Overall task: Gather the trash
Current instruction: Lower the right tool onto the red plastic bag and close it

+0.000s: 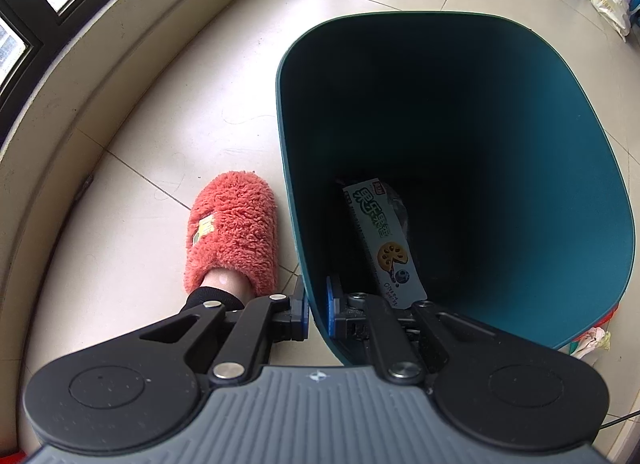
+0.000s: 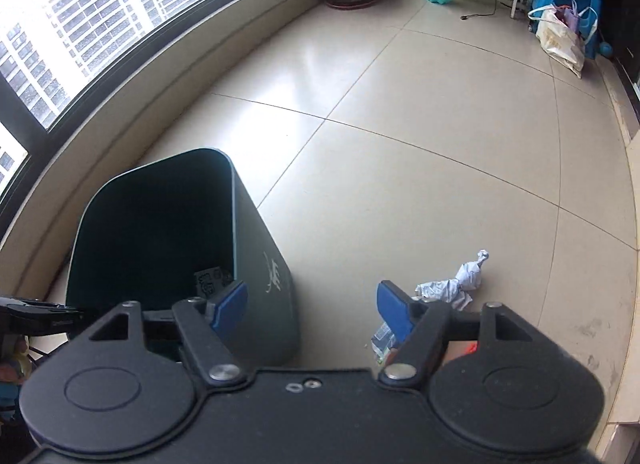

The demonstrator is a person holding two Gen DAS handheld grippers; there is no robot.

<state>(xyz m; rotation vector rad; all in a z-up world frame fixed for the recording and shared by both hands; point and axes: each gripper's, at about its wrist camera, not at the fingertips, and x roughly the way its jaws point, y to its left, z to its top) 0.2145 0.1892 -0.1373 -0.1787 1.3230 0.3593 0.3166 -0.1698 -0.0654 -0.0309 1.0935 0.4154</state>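
At the near rim of the teal bin, the left gripper is clamping the wall, one pad outside and one inside, jaws closed on the plastic; that grip is probably steadying the bin and keeping its mouth tipped toward incoming litter. Inside, a pale printed snack box is lying lengthwise against the near wall, already collected. A foot in a fuzzy orange slipper is standing just beside the bin's left side. The right gripper is hanging over the floor tiles with its jaws spread and nothing between them, seemingly readying for the next piece. The crumpled white paper wad, twisted and creased, is lying on the floor just right of the bin, near the right fingertip.
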